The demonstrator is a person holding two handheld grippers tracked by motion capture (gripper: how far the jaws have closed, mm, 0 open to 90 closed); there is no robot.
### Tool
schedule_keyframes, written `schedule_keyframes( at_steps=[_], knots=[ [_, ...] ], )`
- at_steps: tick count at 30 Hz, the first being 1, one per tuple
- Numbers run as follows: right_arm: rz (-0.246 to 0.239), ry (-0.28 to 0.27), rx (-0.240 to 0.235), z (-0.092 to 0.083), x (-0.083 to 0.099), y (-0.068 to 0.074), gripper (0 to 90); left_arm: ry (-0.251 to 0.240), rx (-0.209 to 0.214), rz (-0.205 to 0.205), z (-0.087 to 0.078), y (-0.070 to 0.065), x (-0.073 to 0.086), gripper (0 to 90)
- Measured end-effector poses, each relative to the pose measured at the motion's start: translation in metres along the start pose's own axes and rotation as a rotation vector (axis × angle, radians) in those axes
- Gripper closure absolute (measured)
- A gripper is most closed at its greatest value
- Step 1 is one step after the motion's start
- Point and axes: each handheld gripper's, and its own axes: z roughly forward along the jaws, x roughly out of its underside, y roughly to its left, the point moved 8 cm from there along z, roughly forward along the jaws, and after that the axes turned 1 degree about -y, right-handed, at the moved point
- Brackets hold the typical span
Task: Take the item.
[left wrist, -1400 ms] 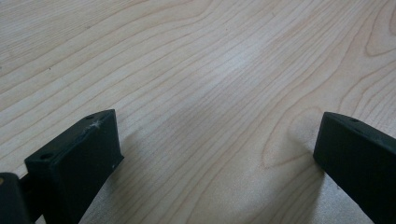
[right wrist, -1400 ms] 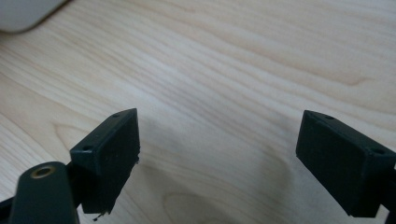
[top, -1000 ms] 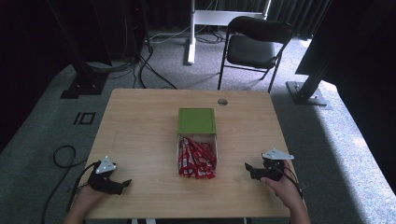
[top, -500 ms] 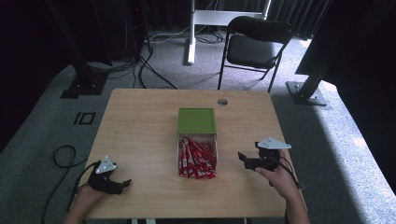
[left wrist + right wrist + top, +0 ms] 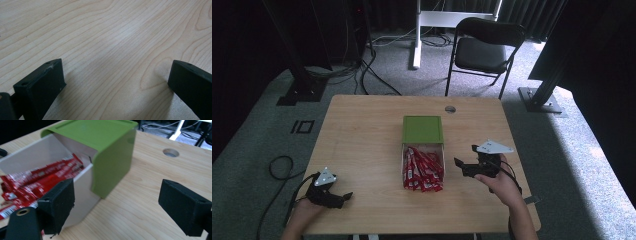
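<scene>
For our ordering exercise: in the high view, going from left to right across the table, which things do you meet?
Left gripper → box with red packets → right gripper.

A black folding chair (image 5: 484,47) is standing on the grey carpet (image 5: 257,135) at upper centre. Cables (image 5: 372,70) are trailing across the floor at upper left, and a dark stand base (image 5: 542,100) is sitting at right.
</scene>
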Motion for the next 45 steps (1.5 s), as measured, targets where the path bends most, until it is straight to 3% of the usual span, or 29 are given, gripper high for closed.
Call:
schedule_keyframes(
  at_steps=[8, 28, 36, 45],
  knots=[
    [-0.031, -0.024, -0.054, 0.012, -0.016, 0.022, 14.1, -0.001, 0.000, -0.001, 0.000, 0.000, 0.000, 1.5],
    [-0.062, -0.043, -0.156, 0.035, -0.035, 0.069, 16.5, -0.001, 0.000, -0.001, 0.000, 0.000, 0.000, 1.5],
    [-0.087, -0.027, -0.195, 0.048, -0.037, 0.092, 16.6, -0.002, 0.000, -0.001, 0.000, 0.000, 0.000, 1.5],
    [-0.094, 0.004, -0.209, 0.065, -0.034, 0.110, 19.3, -0.002, 0.000, -0.001, 0.000, 0.000, 0.000, 1.5]
  ],
)
